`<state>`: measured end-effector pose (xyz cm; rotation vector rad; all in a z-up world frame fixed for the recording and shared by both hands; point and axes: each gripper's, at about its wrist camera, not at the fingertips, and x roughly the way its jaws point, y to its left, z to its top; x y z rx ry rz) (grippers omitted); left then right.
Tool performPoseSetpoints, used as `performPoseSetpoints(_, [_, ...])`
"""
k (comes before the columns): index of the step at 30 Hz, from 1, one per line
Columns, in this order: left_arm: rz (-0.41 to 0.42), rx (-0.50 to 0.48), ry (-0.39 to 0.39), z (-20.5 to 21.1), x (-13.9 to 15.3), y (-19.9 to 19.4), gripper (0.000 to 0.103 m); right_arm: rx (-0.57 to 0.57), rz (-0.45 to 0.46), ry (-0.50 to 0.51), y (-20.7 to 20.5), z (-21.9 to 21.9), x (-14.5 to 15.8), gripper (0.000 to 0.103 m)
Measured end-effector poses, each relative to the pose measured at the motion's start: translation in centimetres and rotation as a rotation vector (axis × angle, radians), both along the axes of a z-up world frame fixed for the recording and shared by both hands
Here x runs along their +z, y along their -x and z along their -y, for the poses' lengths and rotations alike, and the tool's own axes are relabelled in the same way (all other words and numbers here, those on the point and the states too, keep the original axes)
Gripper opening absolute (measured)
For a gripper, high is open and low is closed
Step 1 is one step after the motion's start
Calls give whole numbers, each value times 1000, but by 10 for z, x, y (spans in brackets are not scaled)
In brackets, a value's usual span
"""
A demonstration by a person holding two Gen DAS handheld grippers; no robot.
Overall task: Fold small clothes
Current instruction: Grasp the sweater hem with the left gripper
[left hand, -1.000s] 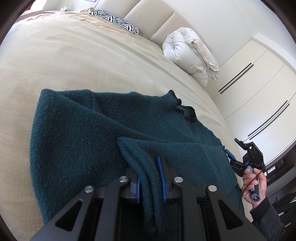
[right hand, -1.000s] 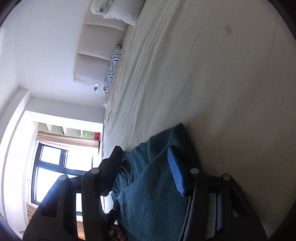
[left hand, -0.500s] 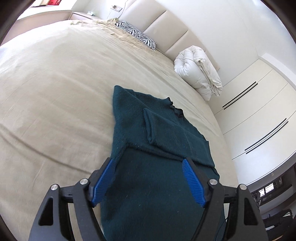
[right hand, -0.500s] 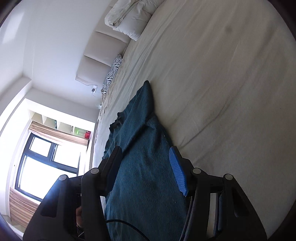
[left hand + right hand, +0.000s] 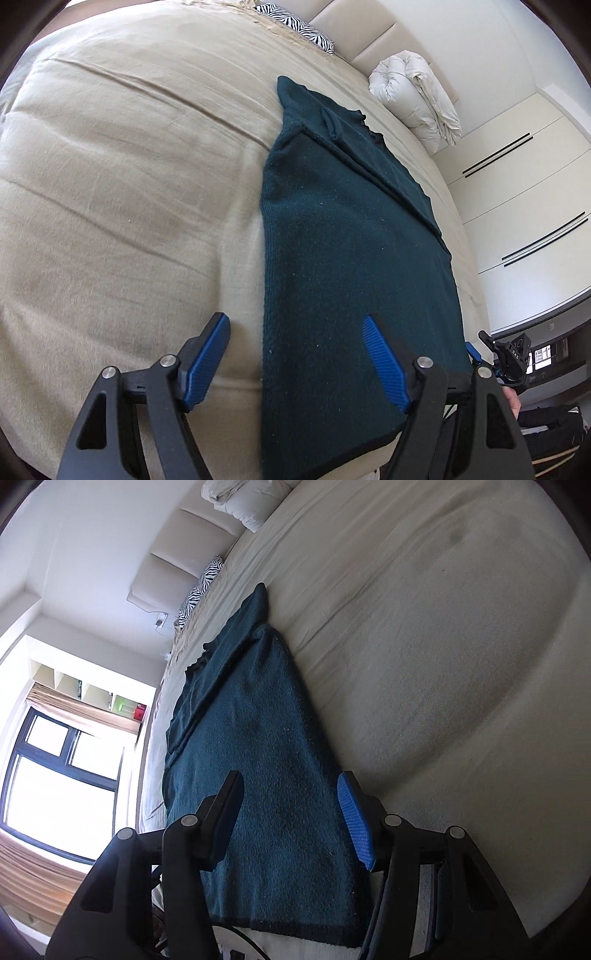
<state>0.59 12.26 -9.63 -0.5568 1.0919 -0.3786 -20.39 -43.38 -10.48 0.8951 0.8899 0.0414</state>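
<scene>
A dark teal knitted sweater (image 5: 343, 236) lies flat on the beige bed, folded lengthwise into a long narrow strip with a sleeve laid over its far end. It also shows in the right wrist view (image 5: 266, 760). My left gripper (image 5: 295, 354) is open and empty above the sweater's near hem, straddling its left edge. My right gripper (image 5: 291, 812) is open and empty above the hem at the sweater's right edge. The right gripper also shows in the left wrist view (image 5: 506, 358) at the lower right.
The beige bedspread (image 5: 129, 203) spreads wide to the left. A rolled white duvet (image 5: 417, 96) and a zebra pillow (image 5: 295, 26) lie by the headboard. White wardrobe doors (image 5: 524, 192) stand at the right. A window (image 5: 62, 775) is beyond the bed.
My left gripper let go of the sleeve it held and opened. Both grippers drew back from the far end to the near hem.
</scene>
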Motion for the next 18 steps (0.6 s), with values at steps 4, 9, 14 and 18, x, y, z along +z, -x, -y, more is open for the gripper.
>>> performPoseSetpoints(4, [-29, -49, -20, 6, -3, 16, 71, 27, -17, 6, 12, -3, 1, 53])
performPoseSetpoints(9, [-83, -79, 10, 5, -8, 33, 61, 46, -39, 12, 18, -5, 4, 53])
performPoseSetpoints(14, [-129, -96, 24, 6, -13, 42, 51, 70, -65, 24, 23, -7, 8, 53])
performPoseSetpoints(18, [-149, -116, 12, 12, -11, 43, 48, 69, -84, 21, 28, -4, 10, 52])
